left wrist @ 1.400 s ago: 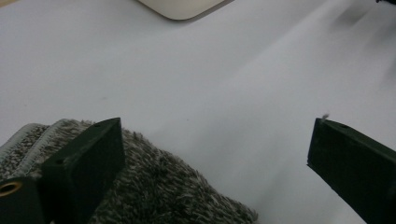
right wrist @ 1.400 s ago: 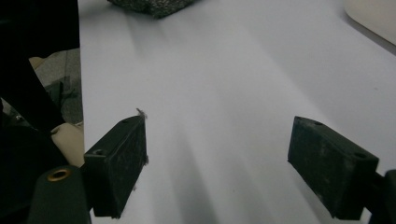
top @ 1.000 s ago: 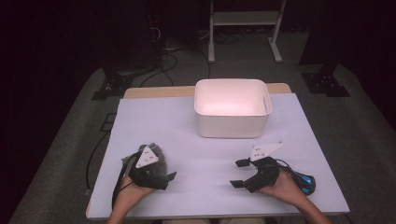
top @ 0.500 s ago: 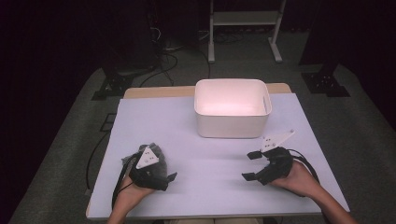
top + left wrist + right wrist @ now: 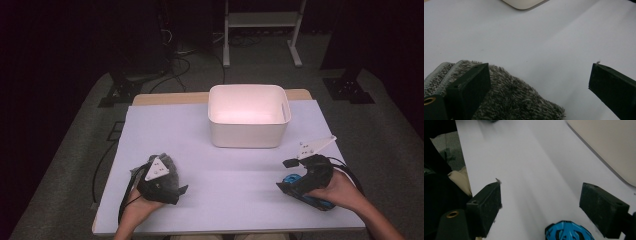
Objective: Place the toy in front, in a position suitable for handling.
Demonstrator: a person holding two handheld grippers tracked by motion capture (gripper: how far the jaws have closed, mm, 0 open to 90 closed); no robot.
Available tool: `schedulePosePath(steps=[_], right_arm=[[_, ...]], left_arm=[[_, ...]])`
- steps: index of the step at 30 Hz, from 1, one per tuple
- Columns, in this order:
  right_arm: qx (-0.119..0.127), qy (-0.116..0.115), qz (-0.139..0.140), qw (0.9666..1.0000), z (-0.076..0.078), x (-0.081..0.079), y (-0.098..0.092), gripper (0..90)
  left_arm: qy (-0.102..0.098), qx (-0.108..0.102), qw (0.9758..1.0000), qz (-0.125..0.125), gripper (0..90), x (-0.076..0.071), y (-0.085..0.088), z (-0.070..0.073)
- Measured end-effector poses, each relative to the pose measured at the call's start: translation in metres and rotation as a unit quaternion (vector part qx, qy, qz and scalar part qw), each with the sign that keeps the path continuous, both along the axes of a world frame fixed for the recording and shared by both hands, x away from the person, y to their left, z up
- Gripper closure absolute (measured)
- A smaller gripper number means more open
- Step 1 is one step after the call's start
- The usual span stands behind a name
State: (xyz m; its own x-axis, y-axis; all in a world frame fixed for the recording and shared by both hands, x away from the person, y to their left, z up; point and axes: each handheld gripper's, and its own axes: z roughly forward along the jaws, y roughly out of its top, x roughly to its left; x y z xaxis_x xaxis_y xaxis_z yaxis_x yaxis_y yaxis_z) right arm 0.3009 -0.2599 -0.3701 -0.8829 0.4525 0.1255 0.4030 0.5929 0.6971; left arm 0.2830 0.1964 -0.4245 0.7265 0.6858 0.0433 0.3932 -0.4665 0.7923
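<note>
Below the wide-open right gripper (image 5: 540, 207) lies the blue toy helmet (image 5: 569, 231); centre both jaws around it before closing. Left gripper (image 5: 536, 85) gapes over grey cloth (image 5: 506, 100)

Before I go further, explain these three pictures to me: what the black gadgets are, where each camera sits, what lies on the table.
A person sits at a white table holding a hand-operated two-jaw gripper in each hand. One camera looks down from above; the others ride on the grippers, looking along their black jaws. The left gripper is open over a grey fluffy cloth, one jaw resting on it. The right gripper is open above a blue toy, which lies low between the jaws, not gripped. A white tub stands at the far side. Nothing is held.
</note>
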Motion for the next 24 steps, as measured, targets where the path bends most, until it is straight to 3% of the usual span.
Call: schedulePosePath(steps=[8, 12, 24], right_arm=[[-0.019, 0.006, -0.02, 0.9996, -0.005, -0.002, -0.017, 15.9], [-0.038, 0.012, -0.032, 0.9987, -0.012, -0.004, -0.03, 15.8], [-0.059, 0.028, -0.061, 0.996, -0.033, -0.007, -0.055, 14.6]], left_arm=[[0.004, 0.004, 1.0, 0.003, 2.9, 0.001, 0.0, 0.0], [0.003, 0.0, 1.0, 0.003, 2.9, 0.001, -0.001, -0.001], [0.005, 0.004, 1.0, 0.001, 2.8, 0.0, -0.002, -0.002]])
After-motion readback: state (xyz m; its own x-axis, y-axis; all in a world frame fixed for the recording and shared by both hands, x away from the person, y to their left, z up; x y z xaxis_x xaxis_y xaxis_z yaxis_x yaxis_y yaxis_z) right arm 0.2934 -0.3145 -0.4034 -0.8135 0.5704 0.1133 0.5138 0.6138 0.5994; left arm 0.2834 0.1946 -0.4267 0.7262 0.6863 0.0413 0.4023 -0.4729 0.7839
